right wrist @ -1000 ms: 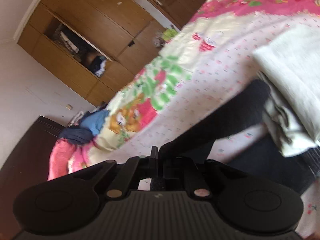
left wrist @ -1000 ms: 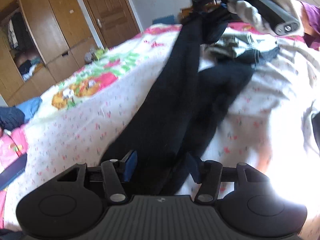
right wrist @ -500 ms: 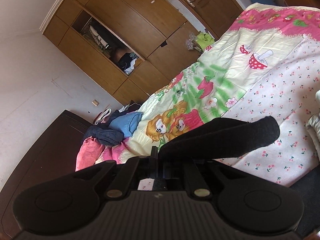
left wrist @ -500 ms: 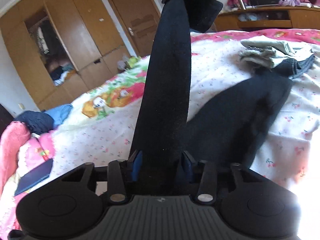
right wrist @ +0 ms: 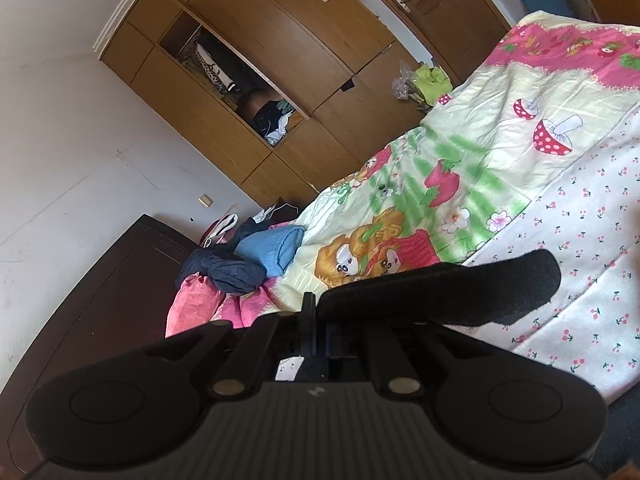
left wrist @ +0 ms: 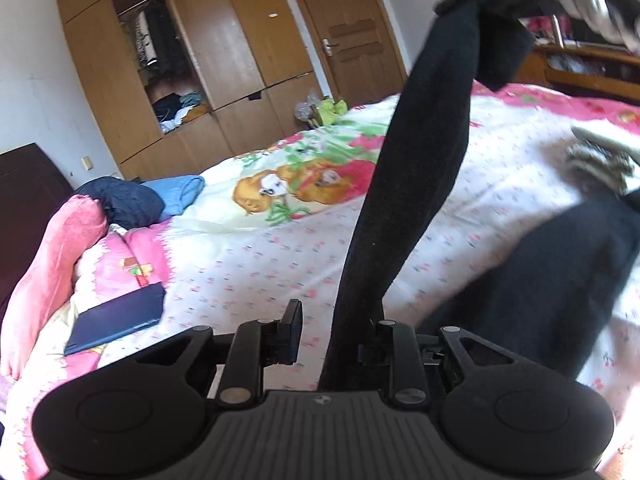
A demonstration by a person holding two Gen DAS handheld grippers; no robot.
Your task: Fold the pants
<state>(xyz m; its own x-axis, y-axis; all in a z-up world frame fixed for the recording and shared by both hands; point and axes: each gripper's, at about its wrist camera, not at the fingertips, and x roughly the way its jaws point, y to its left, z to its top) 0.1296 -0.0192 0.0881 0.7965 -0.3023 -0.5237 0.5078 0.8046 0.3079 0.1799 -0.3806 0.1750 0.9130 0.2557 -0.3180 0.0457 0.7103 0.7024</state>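
Cartoon-print bed (left wrist: 280, 248) w/ black pants (left wrist: 404, 200), wood wardrobe (left wrist: 208, 52) behind.

Daylit room, bright overall. Left wrist view: sunlight burns the bed sheet (left wrist: 624, 432) to white glare at 4 o'clock; the dark pants (left wrist: 404, 184) and folded clothes (left wrist: 600, 160) at 2 o'clock are motion-blurred. Both fisheye views bow the wardrobe (right wrist: 280, 64) and darken at the corners.
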